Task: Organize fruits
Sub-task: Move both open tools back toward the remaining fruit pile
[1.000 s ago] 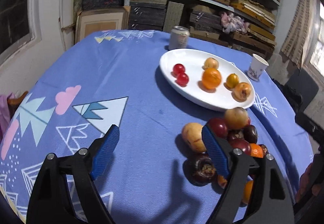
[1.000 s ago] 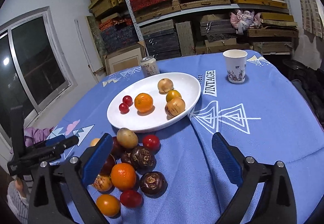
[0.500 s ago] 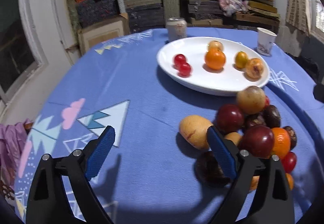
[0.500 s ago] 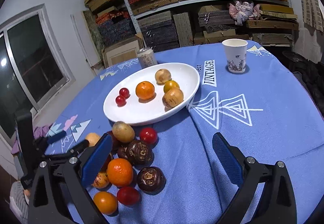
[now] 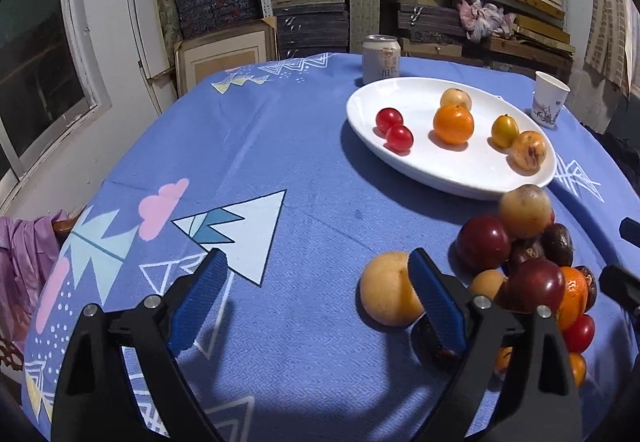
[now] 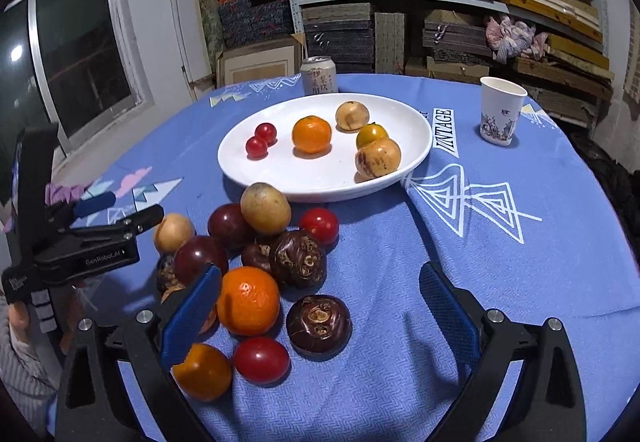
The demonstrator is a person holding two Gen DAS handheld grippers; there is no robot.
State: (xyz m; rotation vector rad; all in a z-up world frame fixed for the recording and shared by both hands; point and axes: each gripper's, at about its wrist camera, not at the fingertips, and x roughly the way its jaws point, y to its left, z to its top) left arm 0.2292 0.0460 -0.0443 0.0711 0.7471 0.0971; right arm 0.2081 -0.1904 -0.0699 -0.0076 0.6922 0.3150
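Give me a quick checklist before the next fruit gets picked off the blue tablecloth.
1. Left gripper open and empty: ok.
2. Right gripper open and empty: ok.
3. Free room on the white oval plate for more fruit: ok, its near half is bare.
4. Pale yellow round fruit clear of the pile: ok, though it sits beside the left gripper's right finger, not between the fingers.
5. Dark brown knobbly fruit inside the right gripper's span: ok.
6. White printed paper cup out of the way: ok.

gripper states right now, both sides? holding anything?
Left gripper: open, holding nothing; yellow fruit sits just beyond its right finger.
Right gripper: open, holding nothing, above the loose fruit pile.
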